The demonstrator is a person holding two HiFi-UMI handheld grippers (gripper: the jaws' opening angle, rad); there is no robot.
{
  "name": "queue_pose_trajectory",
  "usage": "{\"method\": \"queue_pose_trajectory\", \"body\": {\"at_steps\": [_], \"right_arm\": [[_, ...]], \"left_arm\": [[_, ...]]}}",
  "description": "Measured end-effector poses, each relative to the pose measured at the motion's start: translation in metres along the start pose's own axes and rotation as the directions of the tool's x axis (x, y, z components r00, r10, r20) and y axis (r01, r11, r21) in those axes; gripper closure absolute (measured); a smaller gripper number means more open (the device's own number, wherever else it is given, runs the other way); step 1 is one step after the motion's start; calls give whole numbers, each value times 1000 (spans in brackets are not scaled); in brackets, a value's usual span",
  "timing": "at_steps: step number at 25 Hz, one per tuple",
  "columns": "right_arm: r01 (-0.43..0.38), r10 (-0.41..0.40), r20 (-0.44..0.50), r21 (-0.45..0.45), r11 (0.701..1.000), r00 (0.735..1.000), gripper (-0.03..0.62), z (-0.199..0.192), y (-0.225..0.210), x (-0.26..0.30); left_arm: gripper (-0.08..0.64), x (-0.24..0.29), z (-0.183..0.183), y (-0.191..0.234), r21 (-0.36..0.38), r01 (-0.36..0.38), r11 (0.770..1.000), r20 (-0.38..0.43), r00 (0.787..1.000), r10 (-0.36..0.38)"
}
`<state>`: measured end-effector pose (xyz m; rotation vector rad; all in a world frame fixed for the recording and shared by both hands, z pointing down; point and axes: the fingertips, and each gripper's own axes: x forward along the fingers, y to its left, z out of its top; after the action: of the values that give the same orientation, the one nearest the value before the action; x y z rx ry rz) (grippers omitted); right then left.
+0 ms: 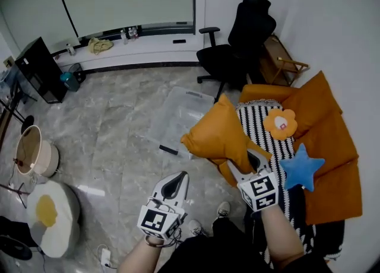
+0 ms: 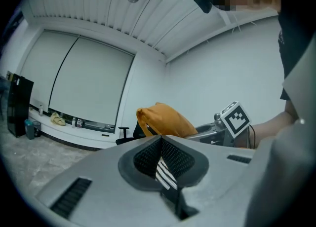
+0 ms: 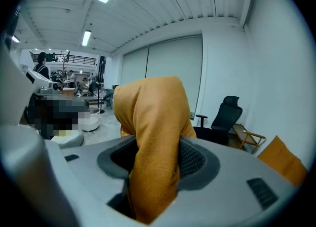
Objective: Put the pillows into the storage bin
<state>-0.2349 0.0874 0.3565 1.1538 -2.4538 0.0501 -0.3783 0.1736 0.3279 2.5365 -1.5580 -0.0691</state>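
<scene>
An orange pillow (image 1: 218, 133) hangs in the air by one corner, and my right gripper (image 1: 252, 162) is shut on that corner. In the right gripper view the orange cloth (image 3: 154, 132) fills the gap between the jaws of the right gripper (image 3: 155, 168). My left gripper (image 1: 173, 186) is shut and holds nothing, low and to the left of the pillow. From the left gripper (image 2: 160, 141) the pillow (image 2: 163, 119) shows ahead. The clear storage bin (image 1: 178, 114) stands on the floor beyond the pillow. A flower pillow (image 1: 280, 123) and a blue star pillow (image 1: 301, 168) lie on the sofa.
The orange sofa (image 1: 332, 147) with a striped throw (image 1: 261, 124) runs along the right wall. A black office chair (image 1: 238, 43) stands behind the bin, with a small black object (image 1: 168, 149) on the floor near it. A fried-egg cushion (image 1: 50, 217) and a round basket (image 1: 32, 150) sit at left.
</scene>
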Motion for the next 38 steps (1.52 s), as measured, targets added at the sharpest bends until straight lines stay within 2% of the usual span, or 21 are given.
{"method": "queue_pose_trajectory", "body": {"at_steps": [5,10,15,21,31,38], "right_arm": [[-103,103,0,-26,994,995,354,20,24,62],[-208,208,8,-42,977,978,356,37,37,128],[-299,300,7,-57,953,954,354,52,36,186],[-373,375,6,-76,925,927,356,64,11,241],[-384,384,-1,-60,921,923,356,77,-9,297],[-320,319,-11,-36,947,948,356,91,-4,340]], "left_arm": [[554,-13,-3,52,-24,-113,993,-5,994,113],[554,-10,-4,99,-25,-227,974,-26,974,226],[554,19,4,134,-22,-297,955,-36,954,296],[554,73,15,162,-29,-365,931,-22,931,364],[554,116,27,201,-19,-376,926,-16,926,376],[554,129,32,256,-13,-299,954,-16,954,299]]}}
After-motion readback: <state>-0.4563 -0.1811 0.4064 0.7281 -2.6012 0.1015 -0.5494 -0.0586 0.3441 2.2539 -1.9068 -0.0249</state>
